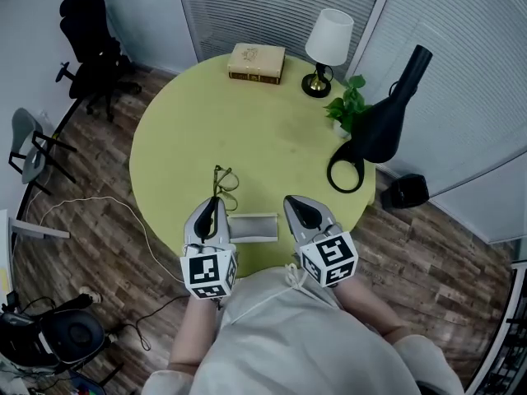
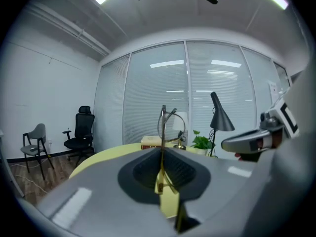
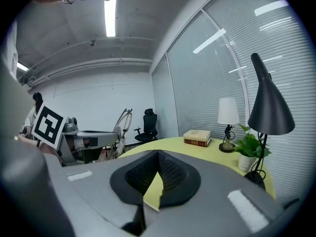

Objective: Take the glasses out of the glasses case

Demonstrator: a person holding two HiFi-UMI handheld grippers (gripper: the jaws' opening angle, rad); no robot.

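The thin-framed glasses [image 1: 224, 179] hang above the round yellow-green table [image 1: 247, 130], and my left gripper [image 1: 216, 206] is shut on one temple. In the left gripper view the frame [image 2: 168, 125] stands upright beyond the closed jaws of that gripper [image 2: 162, 154]. The pale oblong glasses case [image 1: 254, 226] lies on the table near its front edge, between the two grippers. My right gripper [image 1: 298, 206] hovers just right of the case. Its jaws [image 3: 158, 157] are shut with nothing between them. From the right gripper view the glasses [image 3: 123, 125] show off to the left.
At the table's far side lie a book [image 1: 257, 62], a white-shaded lamp [image 1: 326, 48] and a potted plant [image 1: 347, 105]. A black desk lamp [image 1: 380, 126] stands at the right edge. Chairs [image 1: 92, 44] and a cable [image 1: 99, 208] are on the wooden floor at left.
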